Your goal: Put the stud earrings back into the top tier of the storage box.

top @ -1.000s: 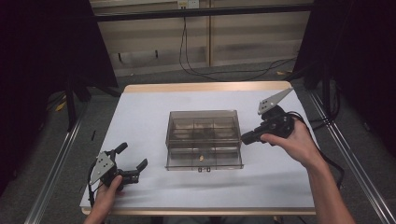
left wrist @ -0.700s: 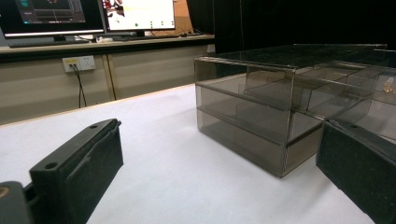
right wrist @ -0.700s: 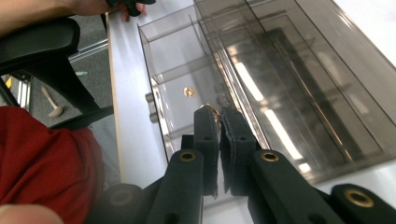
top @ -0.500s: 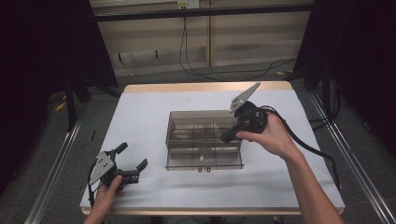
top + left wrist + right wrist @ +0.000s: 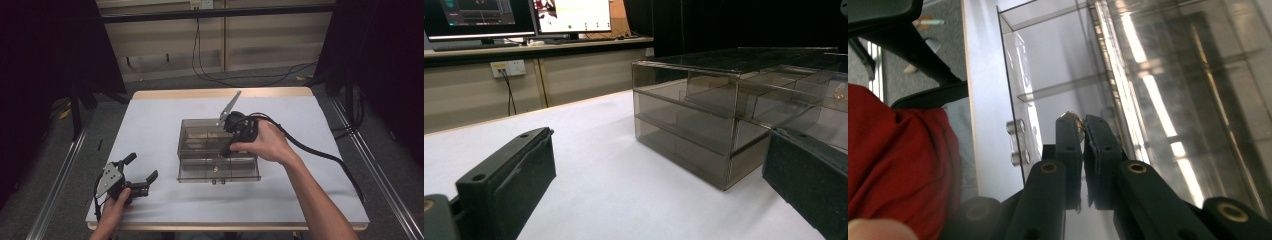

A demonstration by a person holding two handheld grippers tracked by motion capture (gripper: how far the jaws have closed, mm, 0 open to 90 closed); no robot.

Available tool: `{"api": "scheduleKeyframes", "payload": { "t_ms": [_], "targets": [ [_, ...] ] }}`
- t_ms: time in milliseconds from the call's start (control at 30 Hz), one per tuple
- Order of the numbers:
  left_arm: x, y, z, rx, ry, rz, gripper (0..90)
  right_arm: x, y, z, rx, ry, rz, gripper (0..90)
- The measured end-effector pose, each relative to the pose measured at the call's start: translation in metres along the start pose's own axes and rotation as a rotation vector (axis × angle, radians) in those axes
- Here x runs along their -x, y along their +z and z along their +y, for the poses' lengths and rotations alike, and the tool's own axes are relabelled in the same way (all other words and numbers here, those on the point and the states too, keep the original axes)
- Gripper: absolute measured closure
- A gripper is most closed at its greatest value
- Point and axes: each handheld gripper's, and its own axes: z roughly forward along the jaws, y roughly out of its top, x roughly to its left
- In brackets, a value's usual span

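Two grippers: right gripper (image 5: 226, 150) nearly closed above smoky drawer box (image 5: 200, 150); left gripper (image 5: 142, 172) wide apart, nearby

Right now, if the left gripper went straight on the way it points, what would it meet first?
Probably the clear drawer box. The left gripper, jaws wide open, points across bare white table toward the box's near corner, which stands ahead and slightly right of centre. Depth is hard to judge, so it might only graze that corner.
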Motion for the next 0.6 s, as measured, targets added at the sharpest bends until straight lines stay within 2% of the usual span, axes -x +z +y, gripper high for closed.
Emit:
{"api": "scheduleKeyframes", "payload": {
  "t_ms": [33, 67, 133, 200, 267, 367, 400, 500, 600],
  "targets": [
    [0.0, 0.0, 0.0, 0.0, -0.002, 0.001, 0.7, -0.002, 0.004, 0.007, -0.036, 0.007, 0.011, 85.8],
    [0.0, 0.0, 0.0, 0.005, -0.01, -0.001, 0.7, -0.002, 0.007, 0.01, -0.049, 0.009, 0.015, 85.8],
    [0.0, 0.0, 0.0, 0.0, 0.0, 0.001, 0.7, -0.003, 0.01, 0.013, -0.07, 0.006, 0.019, 85.8],
    [0.0, 0.0, 0.0, 0.001, -0.001, 0.0, 0.7, -0.003, 0.019, 0.019, -0.133, 0.012, 0.023, 85.7],
    [0.001, 0.0, 0.0, 0.008, -0.012, -0.002, 0.7, -0.001, 0.029, 0.024, -0.174, 0.025, 0.027, 85.8],
    [0.0, 0.0, 0.0, 0.002, -0.003, -0.002, 0.7, 0.001, 0.035, 0.026, -0.196, 0.027, 0.034, 85.7],
    [0.001, 0.0, 0.0, 0.008, -0.013, -0.003, 0.7, 0.002, 0.039, 0.026, -0.207, 0.022, 0.026, 85.7],
    [0.0, 0.0, 0.0, 0.005, -0.009, -0.004, 0.7, 0.006, 0.049, 0.026, -0.253, 0.016, 0.013, 85.6],
    [0.0, 0.0, 0.0, 0.004, -0.006, -0.003, 0.7, 0.006, 0.051, 0.026, -0.258, 0.022, 0.006, 85.1]
  ]
}}
